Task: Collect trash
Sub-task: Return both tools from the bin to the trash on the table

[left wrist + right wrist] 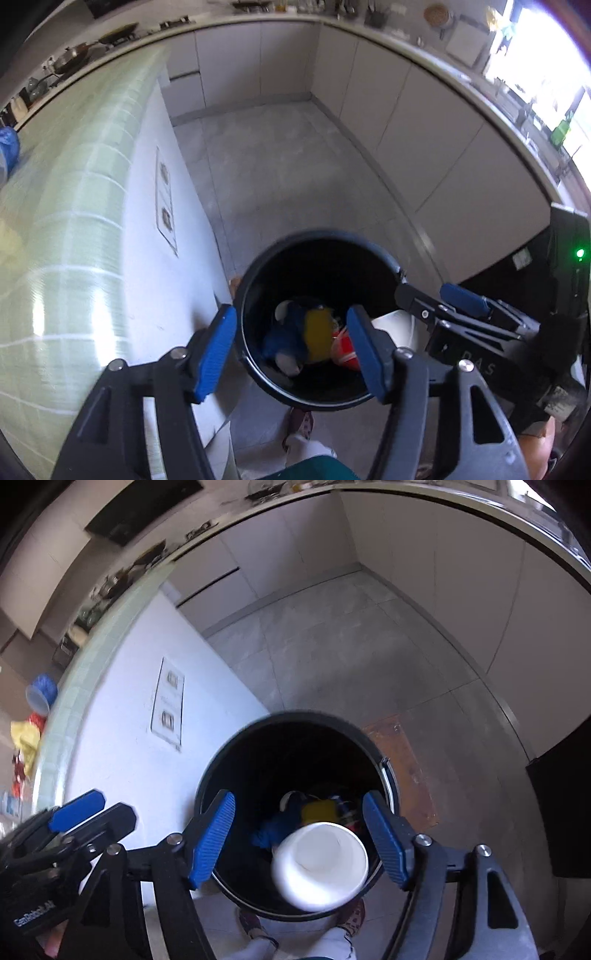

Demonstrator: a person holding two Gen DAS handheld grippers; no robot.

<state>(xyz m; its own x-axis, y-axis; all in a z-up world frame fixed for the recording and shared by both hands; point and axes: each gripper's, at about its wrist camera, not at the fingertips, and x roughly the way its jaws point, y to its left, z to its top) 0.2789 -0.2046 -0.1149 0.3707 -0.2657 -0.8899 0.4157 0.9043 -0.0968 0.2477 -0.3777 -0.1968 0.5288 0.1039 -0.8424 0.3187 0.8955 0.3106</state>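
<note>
Nearest, the right gripper (298, 843) stands with its blue pads apart, and a white, thin-walled paper cup (320, 866) lies between them, mouth toward the camera, touching neither pad; it looks to be dropping free above the round black plastic trash bin (218, 771). Such a cup is light and crushes easily, so the rim or upper wall would be the place to pinch it, gently. The left gripper (291, 349) is likewise parted and empty over the bin. Deeper inside lie blue, yellow and red scraps (317, 334), soft-looking. Beyond, grey floor tiles (295, 166) and pale cabinets (406, 122).
</note>
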